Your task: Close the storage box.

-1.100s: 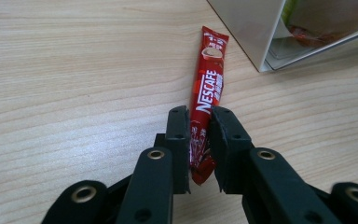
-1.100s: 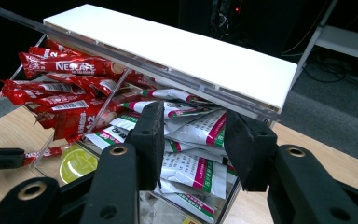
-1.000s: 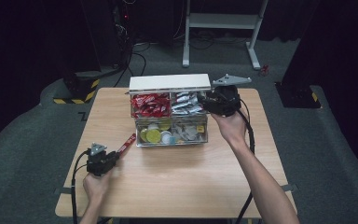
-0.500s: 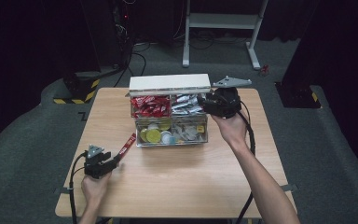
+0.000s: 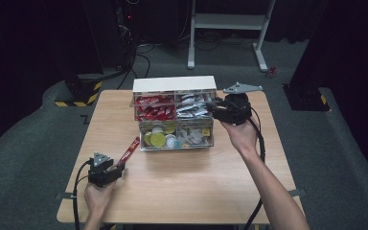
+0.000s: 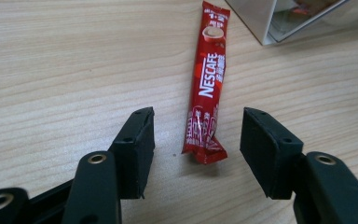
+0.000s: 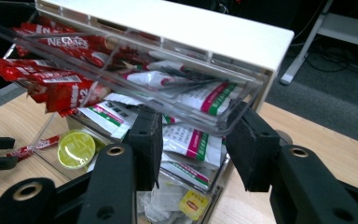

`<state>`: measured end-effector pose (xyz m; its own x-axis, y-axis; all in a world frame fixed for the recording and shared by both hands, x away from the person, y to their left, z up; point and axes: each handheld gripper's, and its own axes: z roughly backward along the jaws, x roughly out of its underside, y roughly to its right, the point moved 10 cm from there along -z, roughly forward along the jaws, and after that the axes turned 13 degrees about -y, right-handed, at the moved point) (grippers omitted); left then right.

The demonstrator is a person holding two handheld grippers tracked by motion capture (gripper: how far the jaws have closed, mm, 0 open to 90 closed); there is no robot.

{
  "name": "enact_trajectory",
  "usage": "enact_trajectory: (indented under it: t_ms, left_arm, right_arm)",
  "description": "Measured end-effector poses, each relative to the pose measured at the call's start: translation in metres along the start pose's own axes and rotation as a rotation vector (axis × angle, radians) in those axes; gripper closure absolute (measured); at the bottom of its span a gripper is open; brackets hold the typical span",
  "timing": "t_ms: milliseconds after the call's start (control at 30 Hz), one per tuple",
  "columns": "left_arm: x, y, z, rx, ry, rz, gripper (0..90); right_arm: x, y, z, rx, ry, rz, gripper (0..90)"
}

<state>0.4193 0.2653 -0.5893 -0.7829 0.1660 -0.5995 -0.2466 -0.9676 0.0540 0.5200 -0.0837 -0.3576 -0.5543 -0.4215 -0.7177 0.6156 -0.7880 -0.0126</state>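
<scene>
Red and glossy, a coffee stick (image 6: 207, 84) lies flat on the wooden table (image 5: 196, 182), its near end between the spread jaws of the left gripper (image 6: 196, 154). Those jaws have just been opening, and neither pad touches the packet. Seen from the high view, the stick (image 5: 130, 149) points from the left gripper (image 5: 116, 166) toward the front left corner of a clear plastic organiser (image 5: 175, 115) that stands at the far middle of the table.

The right gripper (image 7: 193, 149) is held up at the organiser's right end, where a clear upper tray (image 7: 135, 79) packed with red sticks (image 7: 46, 88) and white sachets (image 7: 186, 98) juts out from under a white lid (image 7: 168, 28). Its jaws stand apart on either side of the tray's front corner and have just been opening a little; whether the pads press the plastic cannot be told. A yellow-lidded cup (image 7: 76, 148) sits in the lower compartment.
</scene>
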Motion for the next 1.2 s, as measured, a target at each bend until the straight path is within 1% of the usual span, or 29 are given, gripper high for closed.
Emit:
enact_trajectory:
  t_ms: [100, 167, 233, 433, 467, 533, 700, 833, 900, 1033, 1200]
  left_arm:
    - [0.003, 0.0, -0.001, -0.005, -0.006, -0.004, 44.4]
    - [0.003, 0.0, -0.001, -0.007, -0.002, -0.001, 44.3]
    - [0.003, 0.0, -0.002, -0.012, 0.004, -0.003, 44.3]
    - [0.003, 0.001, -0.001, -0.02, 0.001, -0.001, 42.5]
    - [0.004, 0.002, -0.001, -0.022, -0.003, -0.007, 42.1]
    - [0.004, 0.002, -0.001, -0.026, -0.004, -0.006, 41.6]
    - [0.004, 0.002, -0.001, -0.021, -0.003, -0.004, 41.3]
    - [0.004, 0.002, -0.001, -0.022, -0.002, -0.006, 41.0]
    - [0.004, 0.002, -0.002, -0.021, -0.002, -0.006, 40.8]
    - [0.004, 0.003, -0.002, -0.022, -0.004, -0.007, 40.3]
    - [0.004, 0.003, -0.002, -0.026, -0.003, -0.013, 39.8]
  right_arm:
    - [0.004, 0.002, -0.001, 0.003, -0.006, 0.001, 55.2]
    - [0.006, 0.001, -0.001, 0.003, -0.008, -0.001, 55.2]
    - [0.007, 0.001, -0.001, 0.007, -0.008, 0.007, 55.2]
    - [0.014, 0.002, -0.004, 0.011, -0.021, 0.012, 54.7]
    - [0.015, 0.002, -0.004, 0.013, -0.023, 0.012, 54.7]
    - [0.017, 0.002, -0.005, 0.01, -0.027, 0.013, 54.7]
    - [0.022, 0.003, -0.007, 0.013, -0.038, 0.015, 55.0]
    - [0.028, 0.007, -0.007, 0.018, -0.045, 0.017, 55.2]
    - [0.031, 0.009, -0.006, 0.021, -0.053, 0.016, 55.5]
    - [0.036, 0.014, 0.001, 0.03, -0.051, 0.021, 56.4]
    - [0.034, 0.018, 0.009, 0.043, -0.043, 0.019, 58.4]
